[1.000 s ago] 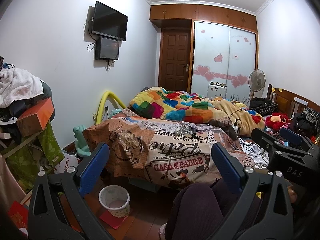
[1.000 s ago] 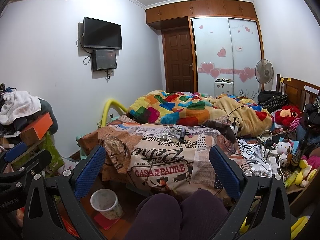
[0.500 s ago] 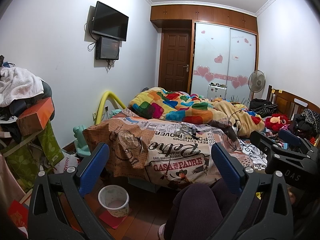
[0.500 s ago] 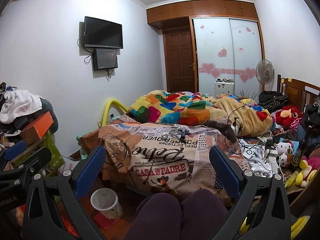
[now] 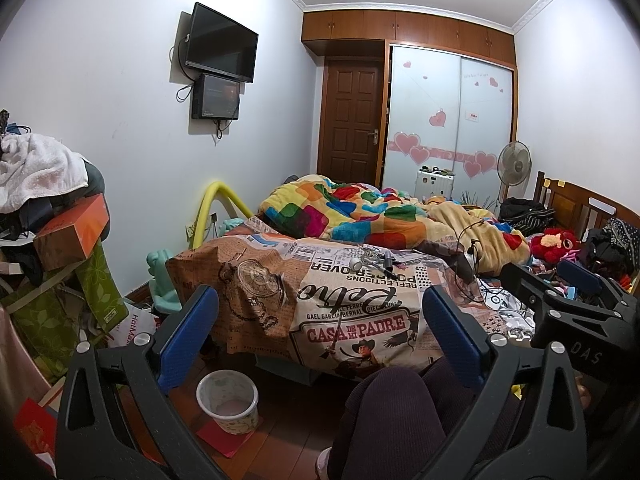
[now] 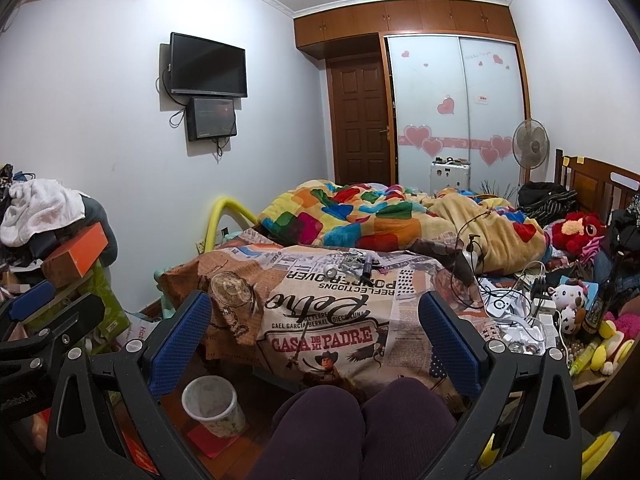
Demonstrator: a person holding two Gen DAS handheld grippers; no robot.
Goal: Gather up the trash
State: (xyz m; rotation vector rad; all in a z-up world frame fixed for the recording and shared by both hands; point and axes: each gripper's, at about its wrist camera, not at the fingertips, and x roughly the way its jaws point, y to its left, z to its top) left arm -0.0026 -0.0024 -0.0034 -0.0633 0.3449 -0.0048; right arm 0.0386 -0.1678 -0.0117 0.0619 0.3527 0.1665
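Both grippers are held up in the air in front of a messy bedroom, side by side. The left gripper (image 5: 320,328) has its blue fingers (image 5: 188,332) spread wide, with nothing between them. The right gripper (image 6: 316,330) also has its fingers (image 6: 182,340) spread wide and holds nothing.

The small white trash bin (image 5: 227,400) stands on the wood floor (image 5: 280,444), low and to the left, on a red card (image 5: 228,438). It sits near the front edge of the bed (image 5: 352,320) and just beside the person's knees (image 6: 352,432) in dark pants. There is a bit of open floor around the bin.

The bed is covered with a printed sheet that hangs over the front edge. A few small things (image 6: 352,266) lie in the middle of the sheet; they are too small to tell what they are. Behind them is a bright blanket (image 5: 340,212).

On the left, a pile of clothes and an orange box (image 5: 72,230) crowd the wall. On the right, cords (image 6: 516,312) and soft toys (image 6: 572,304) fill the side. The open space for moving is in the middle, over the bed's front edge.
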